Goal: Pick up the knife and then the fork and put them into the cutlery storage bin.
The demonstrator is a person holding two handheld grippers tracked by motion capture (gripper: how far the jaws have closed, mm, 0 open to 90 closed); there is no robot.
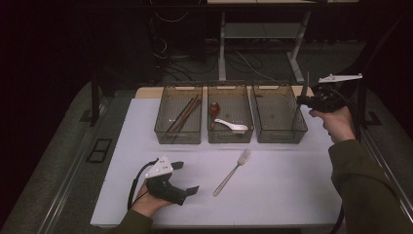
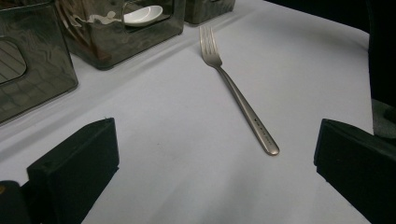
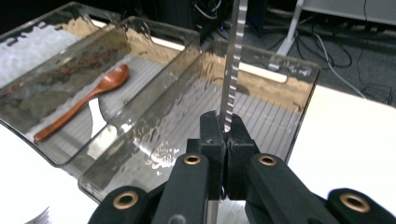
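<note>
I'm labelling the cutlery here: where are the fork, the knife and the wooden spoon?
fork [image 2: 243, 105], left gripper view, mid handle.
knife [image 3: 232, 65], right gripper view, serrated blade.
wooden spoon [image 3: 112, 79], right gripper view, bowl.

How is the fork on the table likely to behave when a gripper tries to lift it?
The fork looks like thin polished metal, so probably stiff but slippery. It lies flat on the smooth table, so wide jaws may struggle to get under it and it may slide rather than roll.
</note>
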